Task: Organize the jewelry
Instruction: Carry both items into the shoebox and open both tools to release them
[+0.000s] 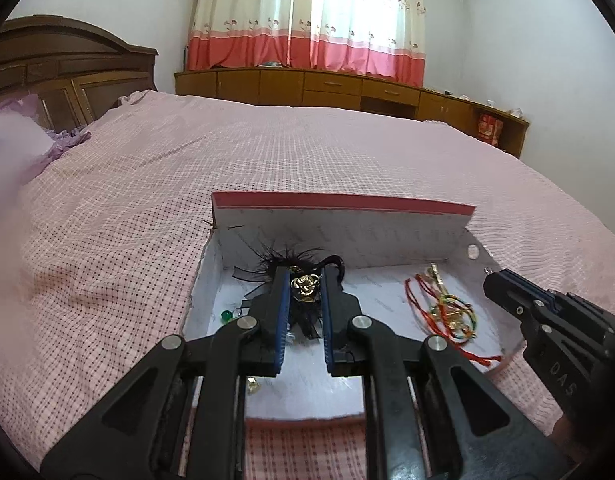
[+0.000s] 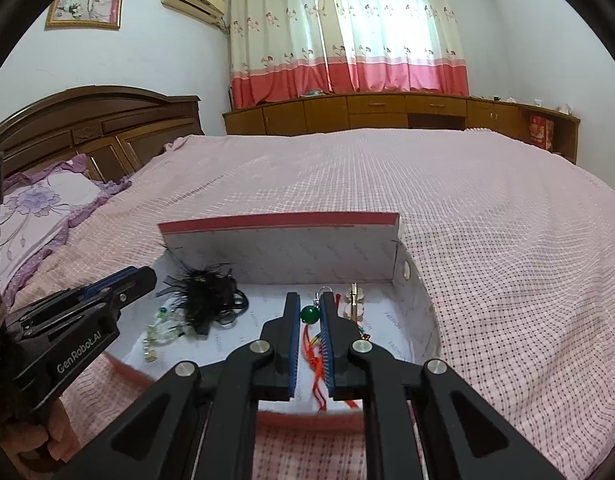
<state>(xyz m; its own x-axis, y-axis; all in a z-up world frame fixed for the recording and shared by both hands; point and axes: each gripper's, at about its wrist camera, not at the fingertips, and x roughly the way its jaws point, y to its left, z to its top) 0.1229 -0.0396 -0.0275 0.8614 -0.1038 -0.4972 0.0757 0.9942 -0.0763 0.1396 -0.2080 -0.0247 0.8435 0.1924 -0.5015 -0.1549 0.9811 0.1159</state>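
An open white box [image 1: 347, 236] with a red-edged lid stands on the bed and holds the jewelry. My left gripper [image 1: 305, 280] is shut on a black feather hair ornament with a gold rose centre [image 1: 305, 286] at the box's left. My right gripper [image 2: 309, 304] is over the box's right side, shut on a green bead charm [image 2: 309, 314] above red and multicoloured cords [image 2: 313, 354]. The cords with gold charms show in the left wrist view [image 1: 447, 308]. The feather ornament shows in the right wrist view [image 2: 207, 294]. A clear bead bracelet with green beads [image 2: 159, 330] lies at the left.
The box sits near the front edge of a pink checked bedspread [image 1: 267, 148]. A purple pillow [image 2: 35, 204] and wooden headboard [image 2: 91, 120] are at the left. A wooden cabinet [image 2: 387, 110] runs under the curtain at the back.
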